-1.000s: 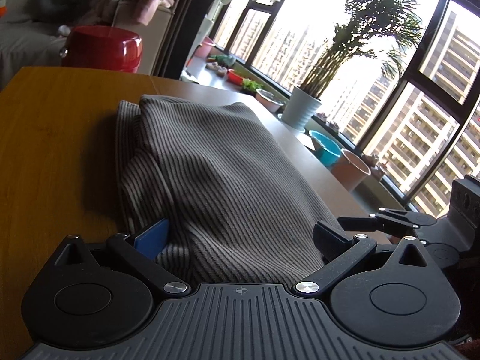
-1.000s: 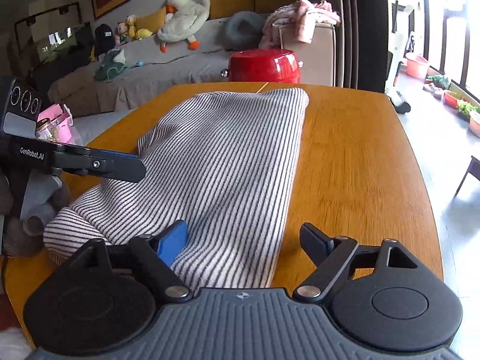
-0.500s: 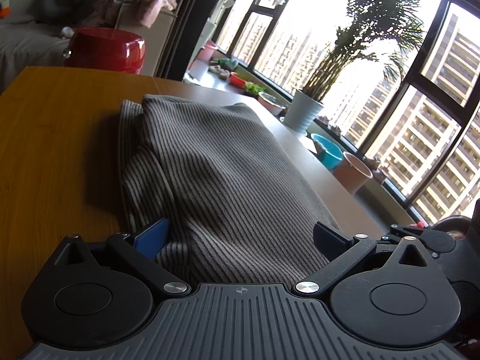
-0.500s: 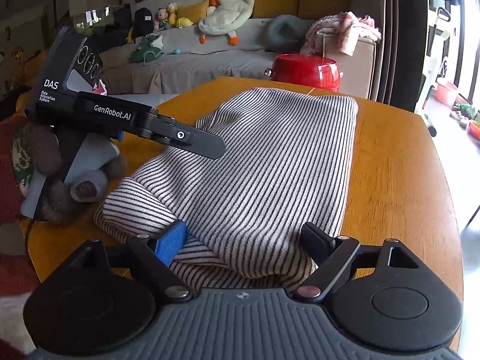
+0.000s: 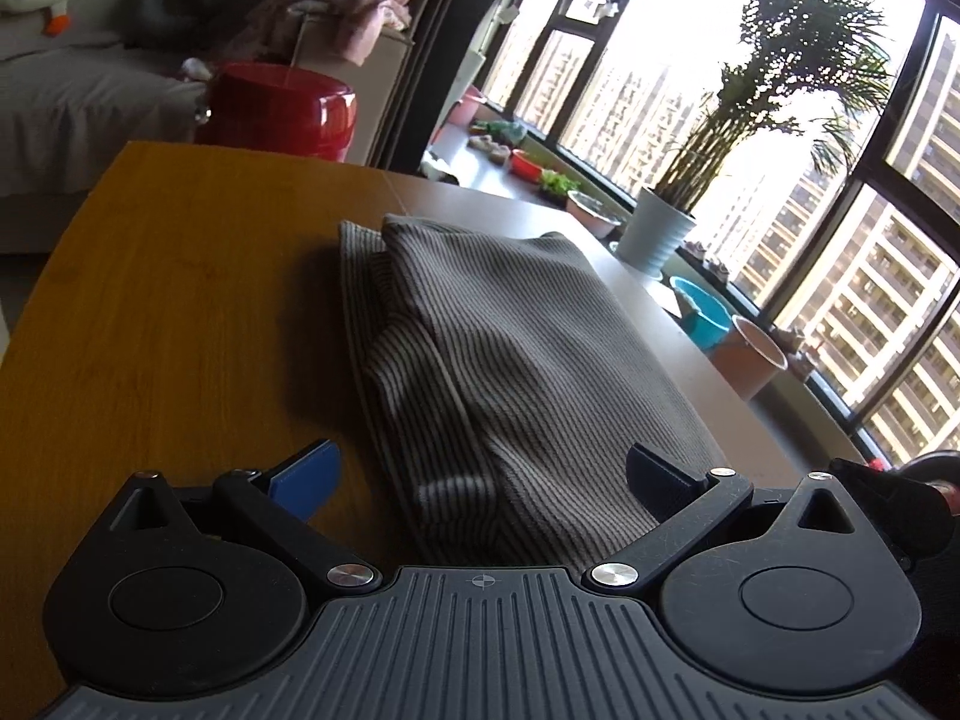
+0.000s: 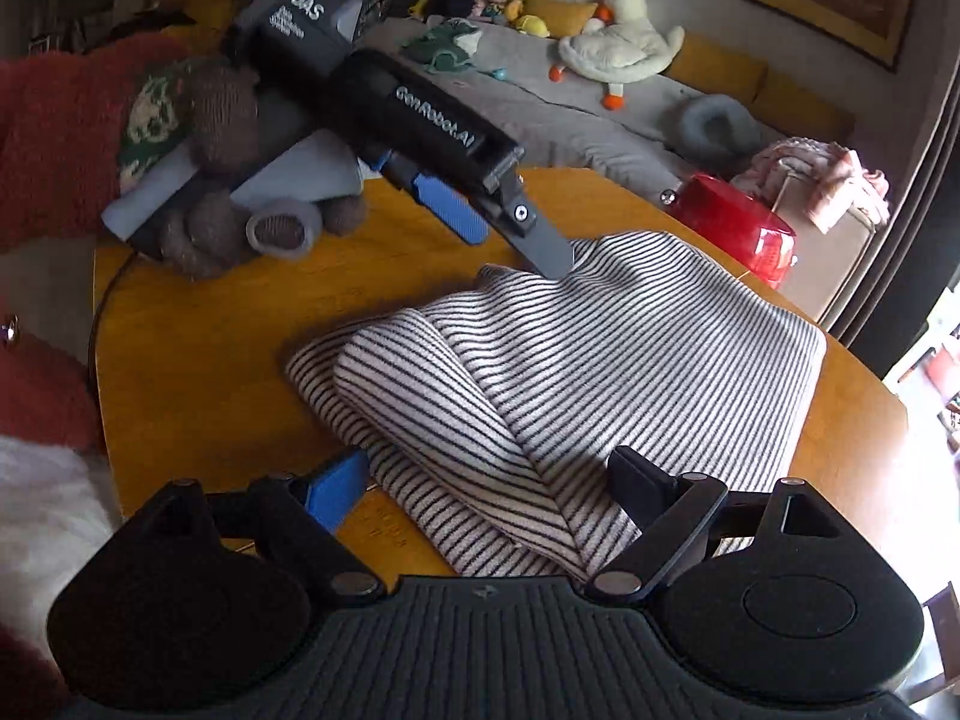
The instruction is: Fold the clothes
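Both tools, the left tool and the right tool, have just let go and now sit wide apart over the striped shirt, which lies folded on the desk, so this fold looks done.

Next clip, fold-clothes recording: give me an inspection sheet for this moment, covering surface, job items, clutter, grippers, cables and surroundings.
Surface: wooden table, round-edged.
Job's things: striped garment lying folded, layered edges showing.
Clutter: nothing seen on the table besides the garment.
Grippers: left gripper open, astride the garment's near end; right gripper open, likewise.
Cables: thin dark cord along the table's edge, uncertain.
Surroundings: red stool, sofa with plush duck, potted palm by the windows.
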